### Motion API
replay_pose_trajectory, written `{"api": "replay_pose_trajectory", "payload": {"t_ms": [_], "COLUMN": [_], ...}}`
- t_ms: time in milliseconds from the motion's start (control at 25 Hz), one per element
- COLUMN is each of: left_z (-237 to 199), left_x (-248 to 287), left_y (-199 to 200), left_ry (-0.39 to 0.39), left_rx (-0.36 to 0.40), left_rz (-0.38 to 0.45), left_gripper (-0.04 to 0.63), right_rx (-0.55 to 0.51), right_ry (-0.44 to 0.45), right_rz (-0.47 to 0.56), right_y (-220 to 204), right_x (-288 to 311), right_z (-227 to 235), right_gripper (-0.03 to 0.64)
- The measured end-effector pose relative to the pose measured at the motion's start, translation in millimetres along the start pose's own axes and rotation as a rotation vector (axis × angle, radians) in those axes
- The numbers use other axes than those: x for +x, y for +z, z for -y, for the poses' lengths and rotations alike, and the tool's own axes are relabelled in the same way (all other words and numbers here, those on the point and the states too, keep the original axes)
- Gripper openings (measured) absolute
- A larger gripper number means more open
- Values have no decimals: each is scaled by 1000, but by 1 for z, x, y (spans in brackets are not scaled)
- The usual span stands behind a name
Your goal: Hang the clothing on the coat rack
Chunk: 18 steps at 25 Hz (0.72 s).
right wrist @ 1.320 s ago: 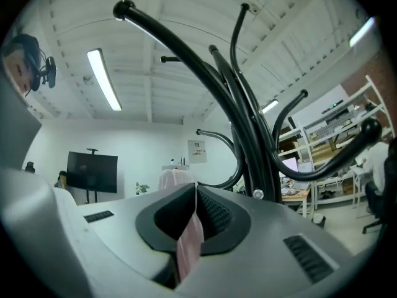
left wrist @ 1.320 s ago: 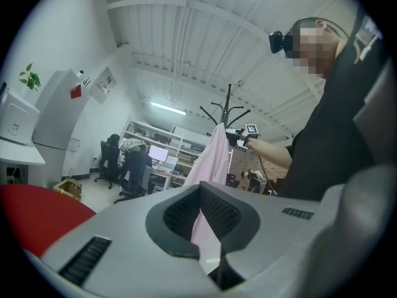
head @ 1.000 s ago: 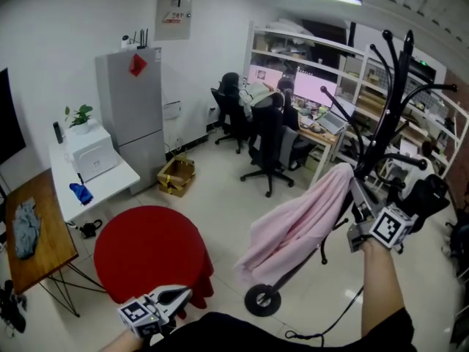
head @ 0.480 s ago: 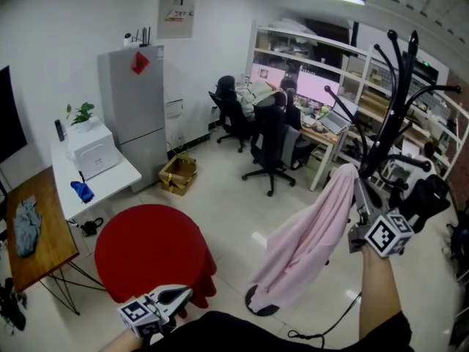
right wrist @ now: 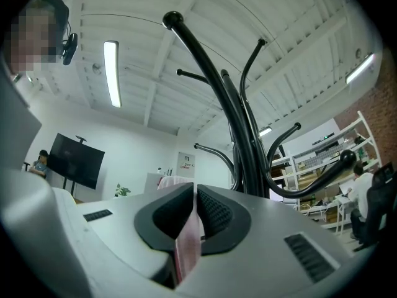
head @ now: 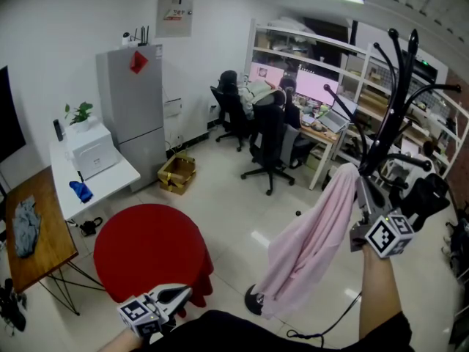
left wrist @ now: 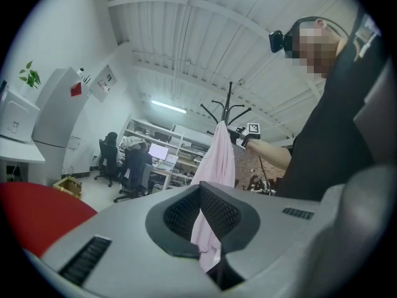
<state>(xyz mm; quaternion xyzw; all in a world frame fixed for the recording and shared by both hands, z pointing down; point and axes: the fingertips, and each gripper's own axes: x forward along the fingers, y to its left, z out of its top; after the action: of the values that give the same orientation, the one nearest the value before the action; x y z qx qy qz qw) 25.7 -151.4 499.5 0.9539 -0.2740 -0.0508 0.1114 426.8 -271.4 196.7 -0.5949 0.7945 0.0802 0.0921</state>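
Observation:
A pink garment (head: 315, 233) hangs from my right gripper (head: 359, 185), which is shut on its top edge; the cloth (right wrist: 186, 247) is pinched between the pads. The gripper is raised right next to the black coat rack (head: 388, 116), whose curved hooks (right wrist: 239, 123) rise just beyond the jaws. The garment's lower part hides most of the rack's base. My left gripper (head: 185, 293) stays low at the bottom left, shut and holding nothing. From the left gripper view (left wrist: 200, 188) the garment (left wrist: 214, 160) and rack (left wrist: 229, 107) show far off.
A round red table (head: 150, 251) stands in front of my left side. A wooden desk (head: 40, 226), a white table with a printer (head: 91, 160) and a grey fridge (head: 135, 108) line the left. People sit on office chairs (head: 267, 138) at desks behind.
The garment, spread out to the left before, has swung down and now hangs nearly straight. My right gripper has rolled slightly by the rack. The left gripper has not moved.

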Motion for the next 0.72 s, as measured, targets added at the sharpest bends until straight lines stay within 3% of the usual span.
{"api": "replay_pose_trajectory", "payload": {"t_ms": [280, 440, 720], "left_z": [-1, -2, -5], "left_x": [-2, -2, -2], "left_y": [2, 6, 20], "left_ry": [5, 11, 23], "left_rx": [0, -3, -4], "left_rz": [-5, -1, 26], "left_gripper": [-8, -8, -8], "right_rx": [-130, -142, 31], "right_ry": [-28, 82, 350], "right_rz": [60, 56, -80], "right_y": [23, 23, -46], "right_x": [-11, -17, -27], "right_z": [-13, -59, -160], "right_gripper": [26, 26, 26]}}
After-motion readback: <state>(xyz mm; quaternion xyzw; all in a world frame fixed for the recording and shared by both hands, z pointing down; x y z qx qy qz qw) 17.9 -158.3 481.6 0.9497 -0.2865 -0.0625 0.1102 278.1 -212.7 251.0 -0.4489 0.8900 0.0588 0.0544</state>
